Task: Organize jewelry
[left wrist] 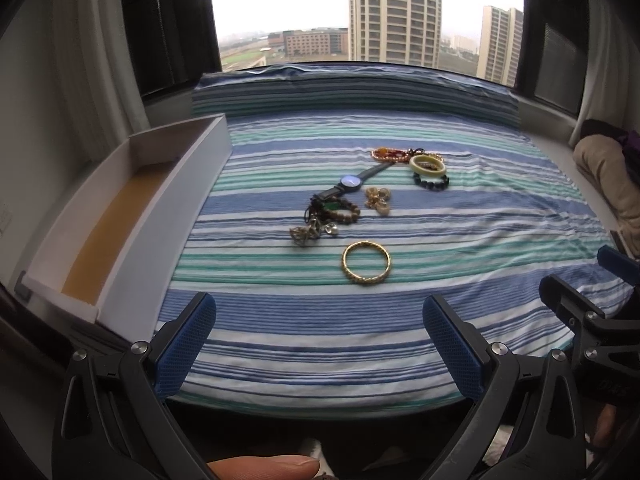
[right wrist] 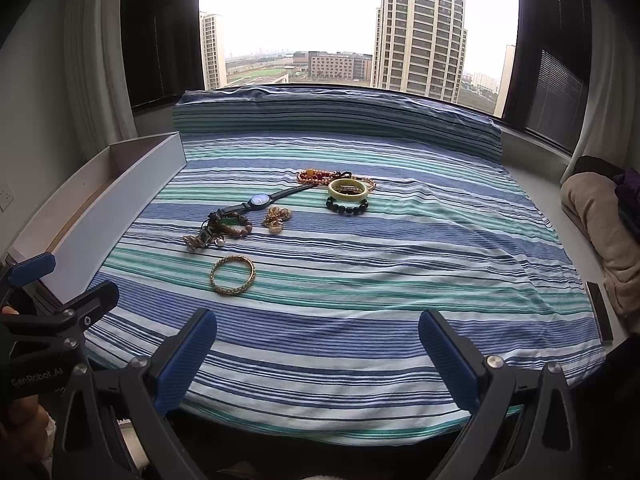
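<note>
Both hand-held grippers, left (left wrist: 320, 344) and right (right wrist: 318, 352), gape wide and empty before the jewelry spread out for picking; gold bangle (left wrist: 366, 266) nearest, white box (left wrist: 120, 216) waiting alongside.

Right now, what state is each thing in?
Left hand-held gripper: open, holding nothing.
Right hand-held gripper: open, holding nothing.
White box: open, no jewelry visible inside.
Gold bangle: flat, alone.
Watch: strap unfastened.
</note>
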A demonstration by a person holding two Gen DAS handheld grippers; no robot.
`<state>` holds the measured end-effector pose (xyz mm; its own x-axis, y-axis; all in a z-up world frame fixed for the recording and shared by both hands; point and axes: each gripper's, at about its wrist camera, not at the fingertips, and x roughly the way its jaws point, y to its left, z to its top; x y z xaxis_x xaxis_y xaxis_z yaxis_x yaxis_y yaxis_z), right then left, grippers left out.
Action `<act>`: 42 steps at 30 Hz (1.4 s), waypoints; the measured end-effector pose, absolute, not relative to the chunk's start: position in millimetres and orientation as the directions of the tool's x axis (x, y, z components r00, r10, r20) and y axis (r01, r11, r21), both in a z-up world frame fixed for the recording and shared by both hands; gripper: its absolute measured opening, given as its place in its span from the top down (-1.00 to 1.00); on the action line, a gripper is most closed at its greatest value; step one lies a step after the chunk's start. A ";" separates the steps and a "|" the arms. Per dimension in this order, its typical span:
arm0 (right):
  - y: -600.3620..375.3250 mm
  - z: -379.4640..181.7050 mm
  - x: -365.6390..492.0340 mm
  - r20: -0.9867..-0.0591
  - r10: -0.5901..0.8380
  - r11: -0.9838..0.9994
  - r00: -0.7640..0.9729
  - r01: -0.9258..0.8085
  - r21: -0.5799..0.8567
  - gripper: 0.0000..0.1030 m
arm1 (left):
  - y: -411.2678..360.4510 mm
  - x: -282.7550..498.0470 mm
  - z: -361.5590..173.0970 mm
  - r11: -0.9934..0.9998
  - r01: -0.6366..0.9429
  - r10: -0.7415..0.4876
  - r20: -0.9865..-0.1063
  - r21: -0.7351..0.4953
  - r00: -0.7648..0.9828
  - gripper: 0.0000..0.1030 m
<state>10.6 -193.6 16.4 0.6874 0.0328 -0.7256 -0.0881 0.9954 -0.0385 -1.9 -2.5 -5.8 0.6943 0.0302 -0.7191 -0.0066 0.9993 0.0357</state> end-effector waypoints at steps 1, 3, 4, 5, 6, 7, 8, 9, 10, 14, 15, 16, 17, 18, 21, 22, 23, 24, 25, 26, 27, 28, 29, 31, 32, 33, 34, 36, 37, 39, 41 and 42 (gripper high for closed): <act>-194.7 17.0 9.5 -0.723 0.031 0.995 0.690 -0.087 -0.040 -0.99 | -1.7 -1.9 -5.8 0.999 -0.010 0.033 -0.719 0.036 0.695 -0.99; -196.0 16.9 9.4 -0.723 0.031 0.996 0.690 -0.085 -0.038 -0.99 | -0.2 -0.9 -6.9 0.999 -0.017 0.036 -0.721 0.033 0.692 -0.99; -196.3 16.5 9.6 -0.724 0.031 0.996 0.689 -0.084 -0.038 -0.99 | 1.1 0.0 -7.7 0.999 -0.020 0.036 -0.723 0.031 0.690 -0.99; -196.8 16.1 9.7 -0.725 0.031 0.996 0.688 -0.083 -0.037 -0.99 | 1.8 0.5 -8.7 0.999 -0.022 0.036 -0.726 0.029 0.687 -0.99; -198.4 16.3 9.6 -0.726 0.033 0.996 0.687 -0.084 -0.035 -0.99 | 2.3 1.1 -9.6 0.999 -0.023 0.035 -0.728 0.027 0.684 -0.99; -198.9 16.1 9.8 -0.726 0.033 0.996 0.687 -0.084 -0.034 -0.99 | 2.5 1.5 -10.8 0.999 -0.024 0.034 -0.731 0.025 0.681 -0.99; -198.9 15.8 10.0 -0.727 0.033 0.996 0.686 -0.085 -0.034 -0.99 | 2.9 2.1 -11.7 0.999 -0.025 0.032 -0.734 0.020 0.678 -0.99; -199.5 15.7 10.3 -0.727 0.035 0.996 0.685 -0.086 -0.033 -0.99 | 3.1 2.7 -12.5 1.000 -0.024 0.026 -0.736 0.014 0.676 -0.99; -199.9 15.5 10.4 -0.728 0.036 0.996 0.685 -0.087 -0.032 -0.99 | 3.2 3.2 -13.1 1.000 -0.021 0.018 -0.737 0.006 0.675 -0.99; -200.3 14.2 12.7 -0.731 0.035 0.996 0.681 -0.084 -0.032 -0.99 | 0.0 4.7 -13.7 1.000 0.012 -0.004 -0.731 0.006 0.682 -0.99; -200.6 13.7 13.3 -0.732 0.034 0.996 0.681 -0.084 -0.032 -0.99 | -1.0 5.2 -14.1 1.000 0.020 -0.005 -0.728 0.011 0.685 -0.99; -200.7 13.0 14.0 -0.733 0.033 0.996 0.679 -0.083 -0.032 -0.99 | -1.6 5.7 -14.8 1.000 0.024 -0.006 -0.725 0.015 0.689 -0.99; -200.7 12.3 15.1 -0.736 0.033 0.996 0.676 -0.082 -0.031 -0.99 | -2.3 6.9 -15.9 1.000 0.024 -0.002 -0.724 0.020 0.689 -0.99; -201.1 11.3 15.9 -0.738 0.034 0.996 0.674 -0.082 -0.029 -0.99 | -2.7 8.7 -17.8 0.999 0.024 0.000 -0.728 0.023 0.686 -0.99; -203.1 8.6 18.1 -0.743 0.035 0.996 0.668 -0.080 -0.025 -0.99 | -5.3 16.7 -27.9 0.999 0.048 -0.016 -0.757 0.020 0.653 -0.99; -203.7 7.5 18.9 -0.745 0.036 0.997 0.666 -0.080 -0.023 -0.99 | -6.8 19.3 -32.0 0.998 0.053 -0.015 -0.768 0.025 0.640 -0.99; -203.7 6.6 19.8 -0.746 0.036 0.997 0.665 -0.079 -0.022 -0.99 | -9.2 21.8 -36.4 0.998 0.062 -0.015 -0.780 0.031 0.626 -0.99; -204.2 5.6 20.5 -0.748 0.036 0.997 0.663 -0.078 -0.022 -0.99 | -10.9 24.7 -41.1 0.997 0.070 -0.017 -0.794 0.032 0.607 -0.99; -204.6 4.3 21.1 -0.749 0.035 0.997 0.661 -0.076 -0.021 -0.99 | -11.6 28.4 -46.6 0.997 0.072 -0.022 -0.815 0.024 0.579 -0.99; -205.6 3.1 22.0 -0.752 0.035 0.997 0.659 -0.074 -0.019 -0.99 | -11.6 32.2 -52.0 0.997 0.071 -0.033 -0.835 0.007 0.549 -0.99; -206.9 1.7 22.8 -0.754 0.035 0.997 0.656 -0.072 -0.017 -0.99 | -11.7 35.1 -57.1 0.997 0.070 -0.050 -0.847 -0.015 0.529 -0.99; -207.9 0.3 23.5 -0.757 0.034 0.997 0.653 -0.070 -0.015 -0.99 | -11.5 37.8 -61.5 0.998 0.062 -0.053 -0.856 -0.025 0.514 -0.99; -209.4 -1.3 24.7 -0.759 0.034 0.998 0.650 -0.067 -0.013 -0.99 | -11.8 41.2 -65.9 0.998 0.055 -0.049 -0.867 -0.026 0.496 -0.99; -213.2 -4.1 26.4 -0.763 0.033 0.998 0.645 -0.062 -0.009 -0.99 | -14.4 50.6 -74.2 0.997 0.067 -0.061 -0.890 -0.034 0.452 -0.99; -214.8 -5.6 27.3 -0.765 0.033 0.998 0.643 -0.059 -0.007 -0.99 | -15.2 56.9 -78.3 0.996 0.073 -0.077 -0.900 -0.050 0.429 -0.99; -217.0 -7.2 28.4 -0.767 0.032 0.998 0.640 -0.057 -0.006 -0.99 | -16.0 64.6 -81.2 0.995 0.075 -0.090 -0.910 -0.065 0.405 -0.99; -218.6 -8.6 29.2 -0.770 0.031 0.999 0.638 -0.054 -0.004 -0.99 | -17.2 73.8 -83.8 0.994 0.081 -0.104 -0.918 -0.079 0.383 -0.99; -222.0 -11.3 30.7 -0.773 0.032 0.999 0.633 -0.049 0.001 -0.99 | -21.3 95.9 -89.4 0.990 0.097 -0.133 -0.934 -0.107 0.332 -0.99; -223.5 -12.3 30.7 -0.774 0.033 0.999 0.632 -0.047 0.003 -0.99 | -24.4 108.3 -92.9 0.986 0.110 -0.152 -0.943 -0.124 0.297 -0.99; -226.5 -13.8 30.7 -0.775 0.033 0.999 0.631 -0.043 0.008 -0.99 | -31.4 132.4 -101.5 0.979 0.127 -0.188 -0.954 -0.162 0.235 -0.99; -230.2 -14.8 29.8 -0.775 0.034 0.999 0.631 -0.034 0.016 -0.99 | -38.0 153.3 -111.4 0.978 0.126 -0.186 -0.964 -0.164 0.191 -0.99; -232.2 -15.3 29.4 -0.775 0.032 0.999 0.632 -0.028 0.018 -0.99 | -42.0 162.2 -116.8 0.979 0.129 -0.181 -0.968 -0.160 0.173 -0.99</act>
<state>29.4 -232.2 -15.3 0.6316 0.0320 -0.7746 -0.0285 0.9994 0.0180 162.2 -42.0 -116.8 0.1733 -0.1813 -0.9680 0.1287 0.9786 -0.1602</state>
